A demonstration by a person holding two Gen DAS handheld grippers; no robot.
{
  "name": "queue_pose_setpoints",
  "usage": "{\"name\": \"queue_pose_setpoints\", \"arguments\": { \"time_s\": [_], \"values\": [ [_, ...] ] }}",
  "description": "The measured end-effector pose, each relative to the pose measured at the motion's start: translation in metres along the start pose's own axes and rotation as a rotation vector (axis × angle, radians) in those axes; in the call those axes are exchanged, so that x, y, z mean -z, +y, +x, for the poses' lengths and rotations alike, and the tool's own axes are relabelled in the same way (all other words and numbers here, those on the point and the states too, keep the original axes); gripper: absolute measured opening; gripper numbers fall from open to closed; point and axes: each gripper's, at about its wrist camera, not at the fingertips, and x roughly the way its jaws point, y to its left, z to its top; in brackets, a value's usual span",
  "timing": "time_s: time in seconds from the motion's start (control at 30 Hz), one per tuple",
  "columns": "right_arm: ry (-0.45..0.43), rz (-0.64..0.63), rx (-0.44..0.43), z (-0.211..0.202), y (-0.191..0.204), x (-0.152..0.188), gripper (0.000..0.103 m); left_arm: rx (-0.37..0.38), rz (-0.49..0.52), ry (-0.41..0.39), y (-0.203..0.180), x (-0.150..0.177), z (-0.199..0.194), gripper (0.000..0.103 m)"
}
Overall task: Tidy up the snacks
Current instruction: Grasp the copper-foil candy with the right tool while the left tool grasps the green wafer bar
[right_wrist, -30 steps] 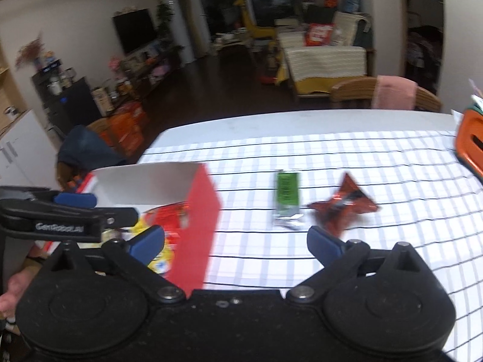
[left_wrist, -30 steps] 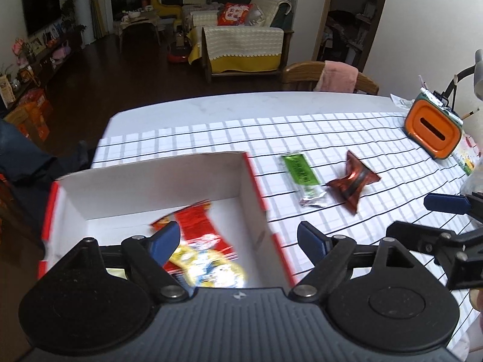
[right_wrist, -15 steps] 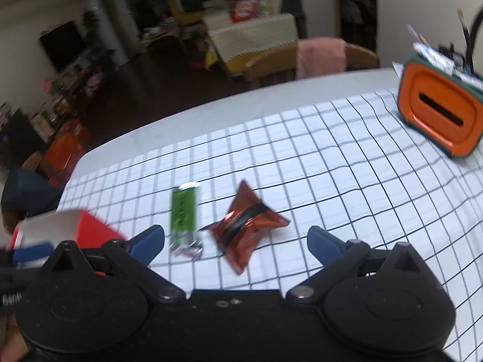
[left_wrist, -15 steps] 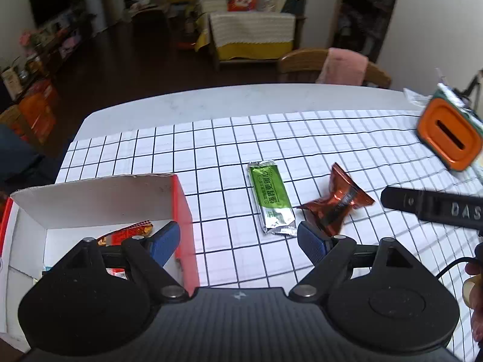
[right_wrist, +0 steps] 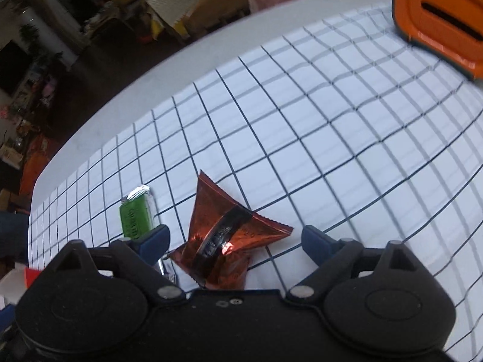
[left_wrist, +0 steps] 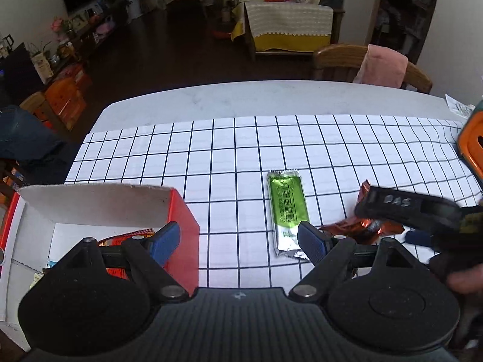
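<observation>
The right tongs (right_wrist: pixel 234 239) hung spread wide over the copper foil packet (right_wrist: pixel 229 235) lying on the tabletop (right_wrist: pixel 347 138). It looked light, crinkly and slippery; pinching across its puffed middle seemed safest. The left tongs (left_wrist: pixel 238 239) gaped empty beside the box (left_wrist: pixel 178 211).

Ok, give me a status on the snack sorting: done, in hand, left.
Done: at least one red packet lies in the red box. In hand: nothing yet; the right tongs are open, straddling the copper-red packet on the checked cloth. Left: that packet and the green packet. The left tongs are open, empty.
</observation>
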Motion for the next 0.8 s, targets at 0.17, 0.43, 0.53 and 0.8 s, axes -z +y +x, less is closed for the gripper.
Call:
{"name": "queue_pose_setpoints", "arguments": {
  "time_s": [0.17, 0.43, 0.53, 0.8],
  "values": [
    [0.037, 0.003, 0.001, 0.021, 0.004, -0.001, 0.082, -0.002, 0.012, 0.004, -0.009, -0.013, -0.001, 0.085],
    [0.056, -0.116, -0.025, 0.029, 0.011, 0.003, 0.052, 0.041, 0.036, 0.043, -0.032, -0.029, 0.011, 0.085],
    [0.056, -0.145, -0.054, 0.026, 0.005, 0.003, 0.042, 0.071, 0.022, 0.07, -0.039, -0.036, 0.019, 0.085],
    [0.024, -0.159, -0.102, 0.004, -0.035, -0.005, 0.04, 0.111, 0.016, 0.15, -0.058, -0.047, 0.068, 0.085]
  ]
}}
